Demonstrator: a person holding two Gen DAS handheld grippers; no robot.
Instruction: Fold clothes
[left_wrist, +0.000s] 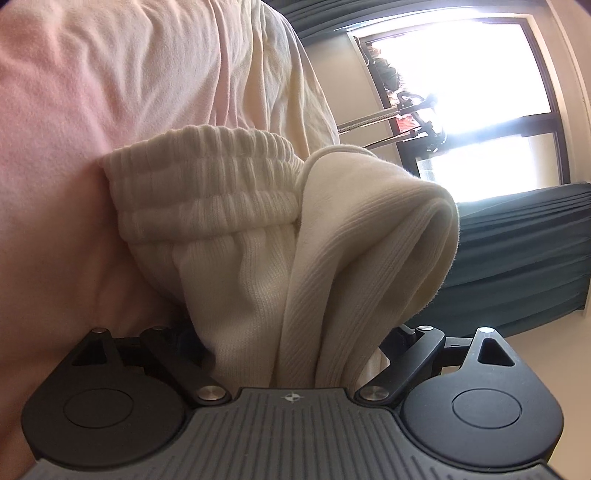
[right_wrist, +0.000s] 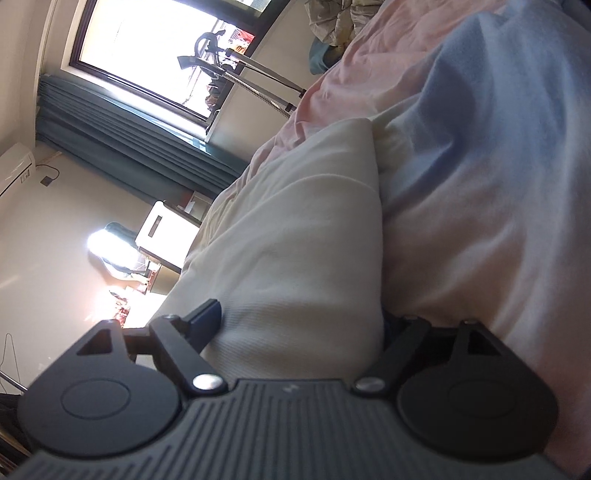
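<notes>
Both grippers, left (left_wrist: 291, 343) and right (right_wrist: 303, 332), pinch the cream pants (left_wrist: 236, 236), bunched at frame centre over the pink sheet (left_wrist: 74, 110), apparently mid-fold; next they likely need laying flat.

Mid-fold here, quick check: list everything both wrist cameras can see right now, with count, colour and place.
cream garment: one, ribbed waistband, bunched on the bed.
pink bedsheet: one, under the garment.
blue cloth: one, pale, on the bed.
window: one, bright, back wall.
curtain: one, teal, beside the window.
air conditioner: one, white, on the wall.
left gripper: black, fabric between its fingers.
right gripper: black, fabric between its fingers.
</notes>
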